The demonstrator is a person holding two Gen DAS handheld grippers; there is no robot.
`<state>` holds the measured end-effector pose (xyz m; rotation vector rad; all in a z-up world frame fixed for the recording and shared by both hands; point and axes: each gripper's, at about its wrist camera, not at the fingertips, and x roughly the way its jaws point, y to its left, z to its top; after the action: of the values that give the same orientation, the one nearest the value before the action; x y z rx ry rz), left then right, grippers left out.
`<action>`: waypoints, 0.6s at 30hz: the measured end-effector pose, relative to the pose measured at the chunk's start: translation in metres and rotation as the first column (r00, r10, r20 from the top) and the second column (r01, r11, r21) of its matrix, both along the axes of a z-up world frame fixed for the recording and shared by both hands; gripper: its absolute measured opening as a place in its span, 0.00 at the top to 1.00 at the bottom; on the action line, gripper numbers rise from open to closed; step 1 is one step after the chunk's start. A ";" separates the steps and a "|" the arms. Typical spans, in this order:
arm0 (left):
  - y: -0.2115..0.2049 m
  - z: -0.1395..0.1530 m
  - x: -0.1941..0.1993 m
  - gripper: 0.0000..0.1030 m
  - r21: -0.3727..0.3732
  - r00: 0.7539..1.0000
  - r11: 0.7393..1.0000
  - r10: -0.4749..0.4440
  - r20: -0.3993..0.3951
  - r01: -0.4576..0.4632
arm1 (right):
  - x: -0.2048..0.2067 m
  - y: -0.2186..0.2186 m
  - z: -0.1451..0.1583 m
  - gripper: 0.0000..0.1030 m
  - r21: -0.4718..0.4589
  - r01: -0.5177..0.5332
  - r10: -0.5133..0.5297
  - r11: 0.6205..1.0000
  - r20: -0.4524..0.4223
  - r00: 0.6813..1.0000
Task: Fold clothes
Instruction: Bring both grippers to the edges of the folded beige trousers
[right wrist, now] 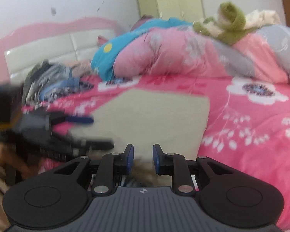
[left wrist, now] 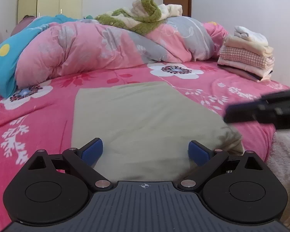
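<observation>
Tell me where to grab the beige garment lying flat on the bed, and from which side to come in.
Judging by how it lies, take the beige garment at its near edge, coming in low from the foot of the bed. It lies flat and smooth, so the middle offers nothing to pinch, while the near right corner bunches slightly and hangs by the mattress edge, giving the open left gripper a fold to close on.

Right gripper (right wrist: 143, 157) low over near edge of beige folded garment (right wrist: 152, 116), jaws narrowly apart, nothing clearly between pads. Garment flat on pink floral bed sheet (right wrist: 251, 119). Left gripper (right wrist: 81, 119) blurred at garment's left edge. Unfolded clothes pile (right wrist: 54, 77) beyond garment to left; pink duvet (right wrist: 174, 54) behind garment.
</observation>
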<state>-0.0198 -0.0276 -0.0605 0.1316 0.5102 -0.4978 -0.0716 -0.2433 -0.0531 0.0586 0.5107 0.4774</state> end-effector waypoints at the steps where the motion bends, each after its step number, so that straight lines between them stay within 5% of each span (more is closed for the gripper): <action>1: 0.001 0.000 -0.003 0.06 0.001 1.000 1.000 0.000 -0.002 0.000 | 0.003 0.001 0.004 0.77 0.014 0.003 -0.003 1.000 0.016 1.000; 7: 0.016 0.007 -0.026 0.06 -0.003 0.999 1.000 -0.031 -0.015 0.031 | 0.016 0.016 -0.026 0.77 -0.032 0.000 -0.001 0.999 -0.040 0.999; 11: 0.034 0.030 -0.032 0.05 -0.075 1.000 0.997 -0.020 0.018 0.021 | 0.006 0.009 -0.013 0.77 -0.004 0.013 -0.013 1.000 -0.035 0.999; 15: 0.040 0.055 -0.015 0.00 -0.146 0.998 0.989 0.020 0.051 -0.013 | 0.011 0.007 0.003 0.77 0.045 0.023 -0.023 0.999 0.016 1.000; 18: 0.039 0.057 0.013 0.00 -0.133 0.994 0.985 0.109 -0.003 -0.108 | 0.019 0.021 -0.003 0.77 0.032 -0.018 0.018 0.999 0.001 1.000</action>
<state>-0.0067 0.0111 -0.0034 -0.0230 0.4755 -0.4236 -0.0526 -0.2226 -0.0560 0.0843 0.5032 0.5032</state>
